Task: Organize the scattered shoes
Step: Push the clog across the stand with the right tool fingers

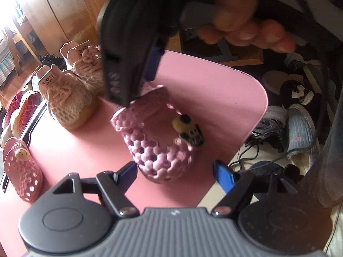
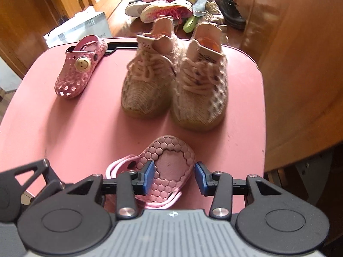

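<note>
While most of the job is still ahead, the pink table (image 2: 64,132) already carries a neat pair of beige knit sneakers (image 2: 173,90) side by side at its middle. Heaps of loose shoes (image 2: 171,6) wait on the floor beyond it. One pink clog (image 2: 79,66) sits alone near the far left edge; its mate, the second pink clog (image 2: 169,167), hangs sole-up in the right gripper (image 2: 174,176), clamped at the heel. The left gripper (image 1: 175,171) stands open just short of its toe, holding nothing.
</note>
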`<act>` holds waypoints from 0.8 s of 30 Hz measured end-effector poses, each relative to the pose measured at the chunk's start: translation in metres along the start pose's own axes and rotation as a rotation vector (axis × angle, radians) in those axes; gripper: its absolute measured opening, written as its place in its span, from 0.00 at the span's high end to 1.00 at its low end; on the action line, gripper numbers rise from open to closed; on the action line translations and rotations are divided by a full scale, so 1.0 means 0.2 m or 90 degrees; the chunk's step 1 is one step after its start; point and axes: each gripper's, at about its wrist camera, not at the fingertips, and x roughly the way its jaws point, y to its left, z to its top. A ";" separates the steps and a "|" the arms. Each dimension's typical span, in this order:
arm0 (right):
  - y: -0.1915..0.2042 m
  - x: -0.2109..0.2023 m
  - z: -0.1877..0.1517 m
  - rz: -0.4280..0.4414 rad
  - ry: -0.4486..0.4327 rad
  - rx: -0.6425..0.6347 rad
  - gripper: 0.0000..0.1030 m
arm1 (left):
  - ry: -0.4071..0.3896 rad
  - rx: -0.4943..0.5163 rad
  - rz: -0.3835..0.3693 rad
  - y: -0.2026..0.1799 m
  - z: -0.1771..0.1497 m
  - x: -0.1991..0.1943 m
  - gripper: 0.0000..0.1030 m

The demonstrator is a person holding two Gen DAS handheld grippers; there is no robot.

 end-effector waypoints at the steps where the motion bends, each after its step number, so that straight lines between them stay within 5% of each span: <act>1: 0.00 0.00 0.01 0.001 0.002 0.008 0.60 | -0.001 -0.001 0.000 0.00 0.00 0.00 0.27; 14: -0.11 -0.24 -0.07 0.040 -0.022 0.175 0.56 | -0.022 -0.011 0.025 0.07 -0.01 -0.05 0.16; 24: -0.13 -0.25 -0.12 0.086 -0.019 0.310 0.40 | -0.016 -0.014 0.057 0.09 -0.03 -0.04 0.11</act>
